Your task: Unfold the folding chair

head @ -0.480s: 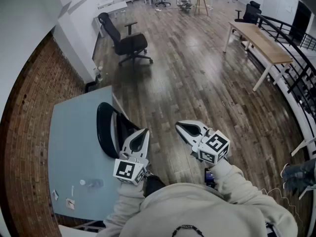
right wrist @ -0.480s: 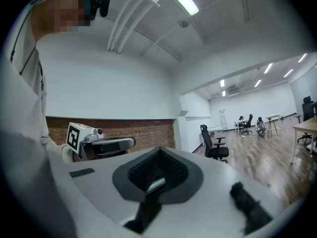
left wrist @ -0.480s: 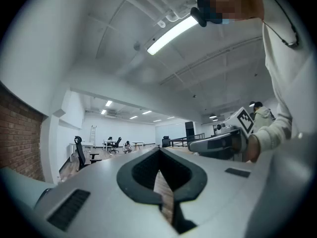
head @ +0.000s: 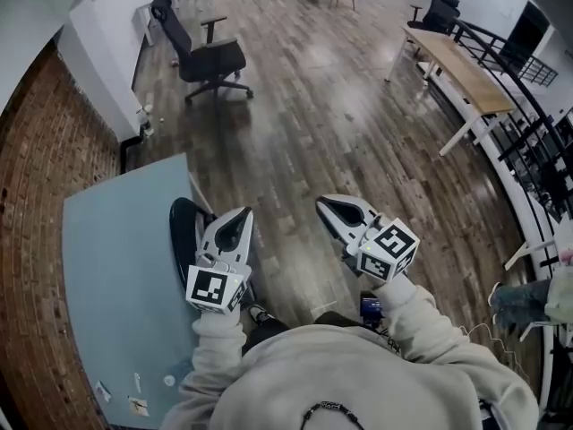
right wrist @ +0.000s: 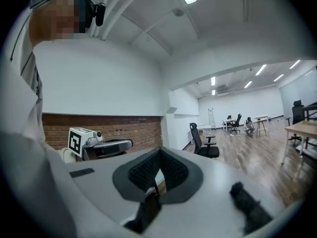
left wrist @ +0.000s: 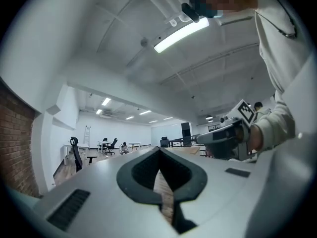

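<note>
- Chair (head: 182, 231), folding type: black, folded flat, upright at the near edge of the grey-blue desk (head: 107, 258), just beside the left gripper.
- Left gripper (head: 236, 220): held roughly level above the chair's side, jaws closed, nothing between them.
- Right gripper (head: 329, 207): over the wooden floor (head: 304, 133), apart from the chair, jaws closed, empty.
- Office chair (head: 201, 56): black, standing well away on the floor.

In the lower centre the right gripper (right wrist: 159, 153) has its jaws closed tip to tip. At middle left the left gripper (right wrist: 128, 144) hangs before a brick wall (right wrist: 133, 128). A black office chair (right wrist: 204, 143) stands right of centre on the wooden floor (right wrist: 257, 160).
</note>
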A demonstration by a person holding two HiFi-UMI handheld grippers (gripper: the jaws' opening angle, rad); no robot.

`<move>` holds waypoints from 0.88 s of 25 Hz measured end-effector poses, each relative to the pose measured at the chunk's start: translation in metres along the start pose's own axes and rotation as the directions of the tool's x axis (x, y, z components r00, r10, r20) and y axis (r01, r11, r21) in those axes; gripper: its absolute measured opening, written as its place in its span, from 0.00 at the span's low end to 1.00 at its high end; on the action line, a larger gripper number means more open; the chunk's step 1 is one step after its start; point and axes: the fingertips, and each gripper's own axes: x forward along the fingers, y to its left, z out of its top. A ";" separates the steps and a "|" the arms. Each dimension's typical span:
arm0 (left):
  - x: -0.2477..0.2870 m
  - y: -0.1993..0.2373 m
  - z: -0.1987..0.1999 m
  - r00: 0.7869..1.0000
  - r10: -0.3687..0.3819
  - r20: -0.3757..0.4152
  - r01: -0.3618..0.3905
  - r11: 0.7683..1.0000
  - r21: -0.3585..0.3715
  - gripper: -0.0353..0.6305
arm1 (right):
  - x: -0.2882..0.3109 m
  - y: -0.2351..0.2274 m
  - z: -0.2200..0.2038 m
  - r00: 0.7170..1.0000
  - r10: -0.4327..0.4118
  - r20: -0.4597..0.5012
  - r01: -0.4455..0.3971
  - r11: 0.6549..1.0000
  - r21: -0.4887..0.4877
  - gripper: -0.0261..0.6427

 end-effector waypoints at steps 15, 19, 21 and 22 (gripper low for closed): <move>0.054 0.004 0.045 0.992 -0.081 0.101 0.081 0.997 0.004 0.06 | 0.033 -0.090 0.065 0.996 0.010 0.089 -0.005 0.999 -0.053 0.05; 0.035 0.039 0.022 0.999 0.014 0.037 -0.014 1.000 -0.002 0.06 | 0.080 -0.081 0.049 0.996 0.080 0.042 -0.078 0.996 -0.035 0.05; 0.019 0.068 -0.006 0.993 0.114 -0.032 -0.116 0.992 -0.047 0.14 | 0.113 -0.074 0.024 0.992 0.127 -0.018 -0.127 0.992 -0.010 0.05; 0.012 0.080 -0.023 0.984 0.159 -0.081 -0.164 0.985 -0.061 0.22 | 0.130 -0.071 0.005 0.987 0.148 -0.056 -0.148 0.989 0.012 0.05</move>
